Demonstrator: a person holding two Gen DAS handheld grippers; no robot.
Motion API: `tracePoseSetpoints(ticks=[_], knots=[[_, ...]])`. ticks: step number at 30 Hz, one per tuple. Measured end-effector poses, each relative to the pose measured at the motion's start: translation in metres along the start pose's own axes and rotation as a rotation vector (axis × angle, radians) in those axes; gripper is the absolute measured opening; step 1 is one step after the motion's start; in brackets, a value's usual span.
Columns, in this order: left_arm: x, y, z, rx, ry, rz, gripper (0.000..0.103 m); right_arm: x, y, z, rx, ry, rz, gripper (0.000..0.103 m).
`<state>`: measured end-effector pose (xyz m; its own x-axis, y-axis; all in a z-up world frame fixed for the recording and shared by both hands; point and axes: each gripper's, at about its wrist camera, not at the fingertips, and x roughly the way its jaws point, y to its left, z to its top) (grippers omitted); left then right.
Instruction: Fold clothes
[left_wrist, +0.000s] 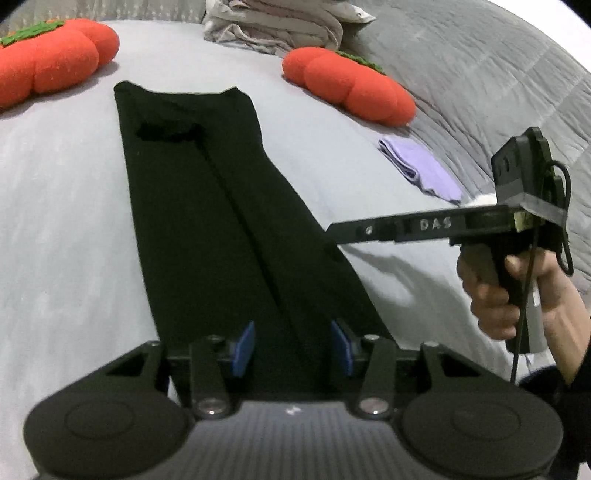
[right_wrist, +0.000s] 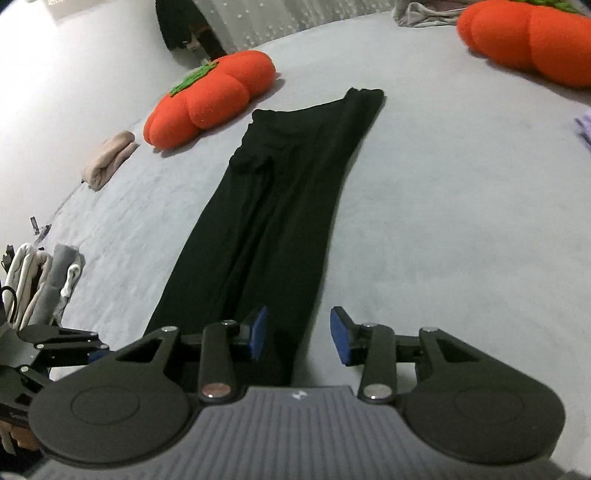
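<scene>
Left hand-held gripper (left_wrist: 291, 347) spread wide, blue pads either side of the near end of the long black trousers (left_wrist: 221, 221), nothing pinched. Right hand-held gripper (right_wrist: 299, 336) likewise spread, over the same near end's right edge. Trousers laid flat on the grey bed (right_wrist: 461, 221), folded lengthwise, long axis running straight away from both grippers toward the 2 orange pumpkin cushions (left_wrist: 351, 88). Near end equally close to both; far end well beyond reach.
</scene>
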<state>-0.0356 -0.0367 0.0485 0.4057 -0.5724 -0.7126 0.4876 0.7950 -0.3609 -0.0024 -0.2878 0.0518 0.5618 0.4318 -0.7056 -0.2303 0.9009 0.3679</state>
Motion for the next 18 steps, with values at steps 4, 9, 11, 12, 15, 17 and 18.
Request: tracePoseSetpoints(ticks=[4,9,11,12,15,17,18], knots=[[0.014,-0.01,0.009,0.076,-0.027,0.108,0.045,0.012,-0.001,0.005,-0.022,0.019,0.01,0.04],[0.041,-0.021,0.017,0.153,0.003,0.173,0.044,0.028,0.004,0.006,-0.064,0.035,-0.007,0.006],[0.045,-0.023,0.017,0.188,0.019,0.206,0.041,0.026,0.005,0.005,-0.082,0.015,-0.036,0.001],[0.045,-0.024,0.016,0.202,0.024,0.216,0.04,0.025,0.006,0.005,-0.09,0.004,-0.051,0.001],[0.04,-0.023,0.014,0.212,0.034,0.222,0.036,0.01,0.008,0.008,-0.088,-0.054,-0.051,0.001],[0.039,-0.02,0.013,0.21,0.036,0.219,0.035,0.006,0.01,0.009,-0.094,-0.062,-0.055,0.001],[0.038,-0.02,0.013,0.208,0.036,0.218,0.034,0.009,0.01,0.008,-0.102,-0.049,-0.068,0.001]])
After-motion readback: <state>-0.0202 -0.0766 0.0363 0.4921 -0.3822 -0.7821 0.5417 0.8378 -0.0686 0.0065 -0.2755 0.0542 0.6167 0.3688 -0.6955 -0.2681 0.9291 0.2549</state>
